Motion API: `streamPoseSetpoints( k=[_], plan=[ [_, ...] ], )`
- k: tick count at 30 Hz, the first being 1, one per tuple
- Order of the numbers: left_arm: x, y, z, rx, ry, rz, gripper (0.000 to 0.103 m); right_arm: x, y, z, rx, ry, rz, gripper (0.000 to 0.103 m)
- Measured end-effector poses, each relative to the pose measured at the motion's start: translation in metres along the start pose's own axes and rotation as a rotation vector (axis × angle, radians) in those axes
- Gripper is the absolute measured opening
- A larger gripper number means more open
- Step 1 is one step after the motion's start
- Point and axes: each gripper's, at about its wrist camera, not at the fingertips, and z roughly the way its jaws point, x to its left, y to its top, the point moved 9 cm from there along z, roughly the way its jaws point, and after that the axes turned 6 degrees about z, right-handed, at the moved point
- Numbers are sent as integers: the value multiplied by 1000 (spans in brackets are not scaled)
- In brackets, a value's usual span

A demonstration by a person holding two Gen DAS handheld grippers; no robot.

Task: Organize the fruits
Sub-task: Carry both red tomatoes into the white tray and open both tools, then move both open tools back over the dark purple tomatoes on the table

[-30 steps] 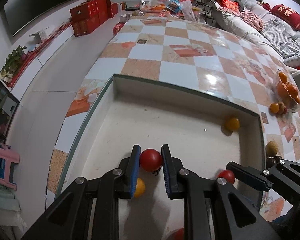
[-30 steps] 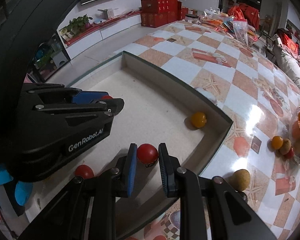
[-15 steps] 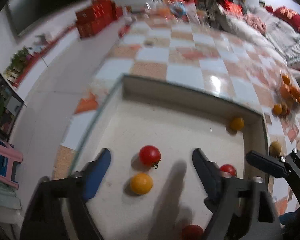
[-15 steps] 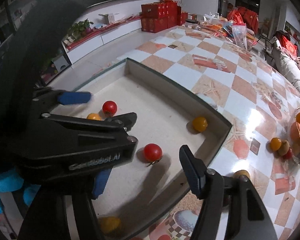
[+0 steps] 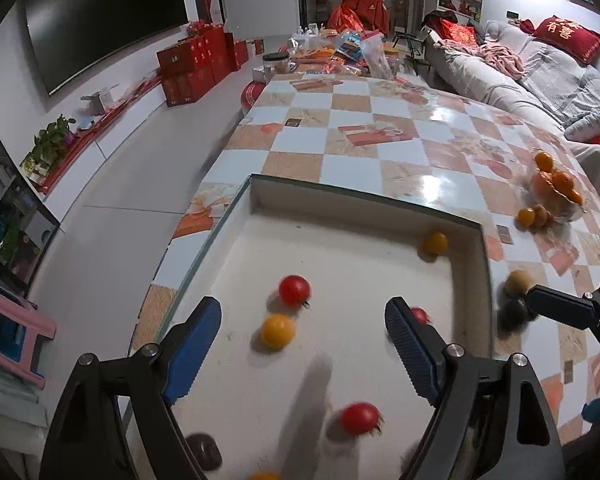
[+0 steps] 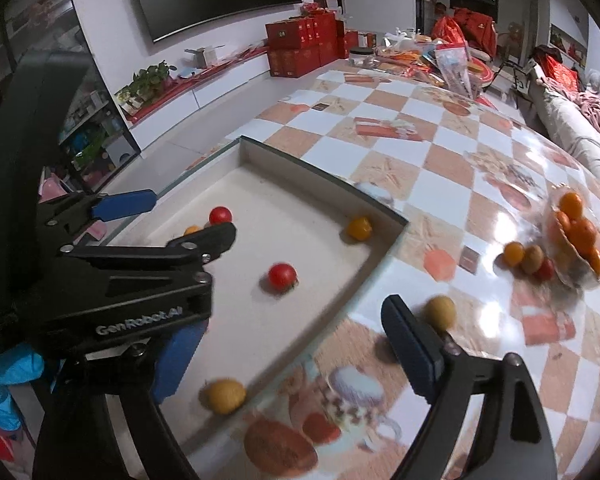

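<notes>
Both red tomatoes point(image 5: 295, 289) point(image 6: 282, 276) now lie freed in your tray point(image 5: 364, 200), as your left gripper point(image 5: 302, 332) gapes empty and your right gripper point(image 6: 292, 344), empty too, is opening for more fruit.

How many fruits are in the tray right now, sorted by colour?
Red fruits: 3
Yellow fruits: 4
Total in the tray: 7
A dark blurred thing is not counted.
</notes>
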Motion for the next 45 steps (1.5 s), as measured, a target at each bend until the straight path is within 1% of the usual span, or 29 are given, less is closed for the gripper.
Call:
streamPoseSetpoints(
  k=[4,9,13,21,26,32,36,42,45],
  plan=[
    [-11,-6,-17,-16,-23,9,85,-10,-11,-16,-12,-13,19,90],
    [-26,-12,-33,-32,-28,41,85,-28,-31,-28,1,-6,74,91],
    [-39,-17,-43,-38,-38,58,85,-44,-46,-37,4,-31,101,91],
    [-62,-23,-55,-43,-52,98,85,-85,-68,-47,15,-61,212,91],
    [-79,-32,-62,-42,-86,110,85,-114,-89,-54,31,-93,263,91],
    [-119,-47,-64,-27,-152,168,85,-159,-111,-65,35,-141,354,91],
    [-143,-53,-65,-25,-169,208,85,-173,-117,-70,26,-125,409,91],
    [-164,-60,-65,-11,-178,234,85,-181,-119,-73,17,-143,412,91],
    [-174,-62,-64,-1,-201,232,85,-186,-118,-72,17,-148,417,91]
  ],
)
